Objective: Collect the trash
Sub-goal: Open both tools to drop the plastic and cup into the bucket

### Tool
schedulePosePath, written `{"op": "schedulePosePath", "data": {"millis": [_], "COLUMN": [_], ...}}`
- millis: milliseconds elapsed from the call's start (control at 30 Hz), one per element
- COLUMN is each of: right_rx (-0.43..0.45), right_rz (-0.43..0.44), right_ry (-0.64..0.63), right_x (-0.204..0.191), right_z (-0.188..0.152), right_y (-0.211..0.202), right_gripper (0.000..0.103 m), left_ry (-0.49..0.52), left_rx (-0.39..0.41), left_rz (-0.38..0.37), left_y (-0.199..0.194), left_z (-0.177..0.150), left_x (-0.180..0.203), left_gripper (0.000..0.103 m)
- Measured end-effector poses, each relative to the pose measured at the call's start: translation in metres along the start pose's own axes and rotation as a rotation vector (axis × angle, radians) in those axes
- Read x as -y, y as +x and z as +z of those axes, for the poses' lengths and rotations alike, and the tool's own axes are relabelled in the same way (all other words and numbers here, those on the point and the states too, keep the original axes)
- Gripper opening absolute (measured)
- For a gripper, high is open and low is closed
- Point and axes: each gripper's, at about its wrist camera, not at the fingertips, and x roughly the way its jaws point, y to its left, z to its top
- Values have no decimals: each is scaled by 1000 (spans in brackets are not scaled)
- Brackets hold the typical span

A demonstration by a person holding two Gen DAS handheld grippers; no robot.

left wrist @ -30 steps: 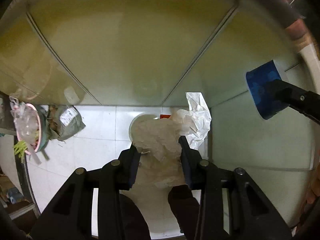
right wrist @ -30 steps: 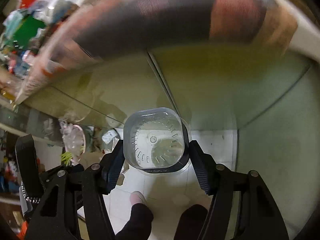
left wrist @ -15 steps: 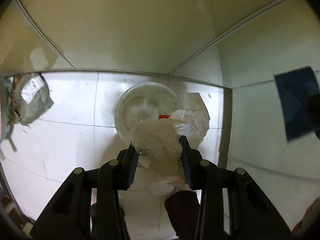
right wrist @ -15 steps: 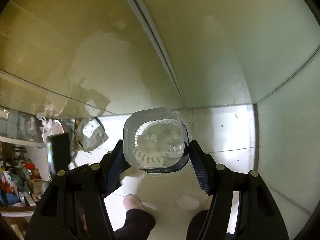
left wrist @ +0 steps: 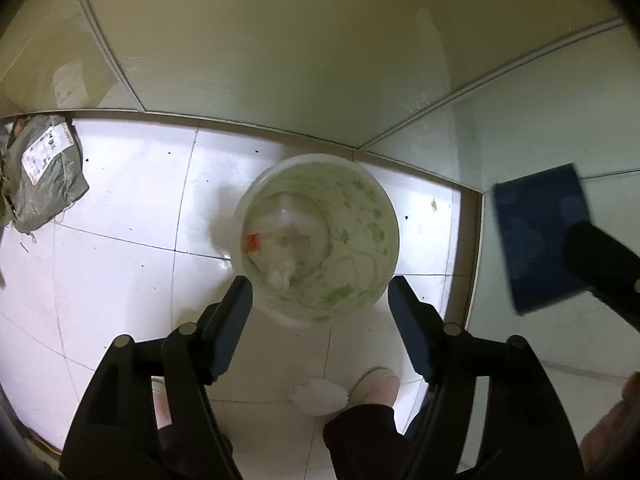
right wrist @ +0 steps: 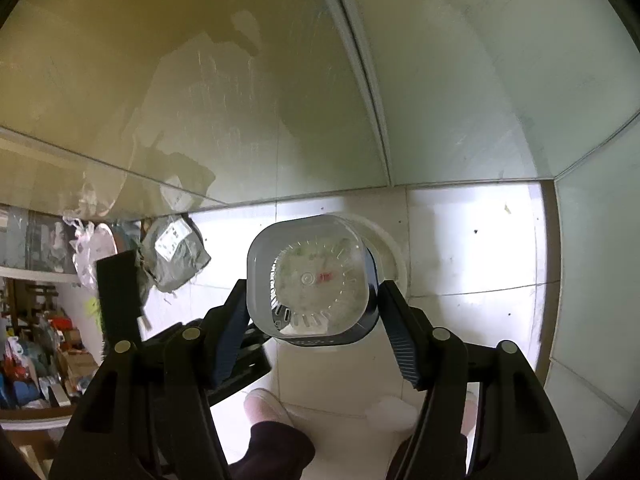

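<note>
One white bin (left wrist: pixel 356 216) with a green leaf pattern stands on the tiled floor (left wrist: pixel 120 240) in the wall corner, crumpled paper (left wrist: pixel 280 240) with one red scrap lying inside it. Above the bin, the left gripper (left wrist: pixel 320 300) has just been opening and now stands wide and empty. The right gripper (right wrist: pixel 312 304) clamps one clear plastic container (right wrist: pixel 308 276); one grey parcel bag (left wrist: pixel 44 176) lies well apart, and two shoes (left wrist: pixel 376 384) show below.

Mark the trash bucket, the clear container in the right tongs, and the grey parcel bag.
trash bucket (left wrist: pixel 386 216), left wrist view, inner wall
clear container (right wrist: pixel 308 276), right wrist view, its transparent base
grey parcel bag (left wrist: pixel 44 176), left wrist view, crumpled side
</note>
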Motion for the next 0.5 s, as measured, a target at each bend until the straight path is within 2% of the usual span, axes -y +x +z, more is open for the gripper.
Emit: {"op": "schedulePosePath", "data": {"millis": [200,500], "right_rx": [-32,-33], "right_rz": [3,-10], "right_ry": [-19,-49], "right_x": [-10,-25], "right_z": [-2,-3], "right_y": [17,4], "right_gripper": [62,62], "left_ry": [19,-2], "left_rx": [39,88], "left_rz": [65,77], "left_y": [-13,-50], "left_z": [-2,-4], "left_x": [-13,-17], "left_gripper": [69,69]}}
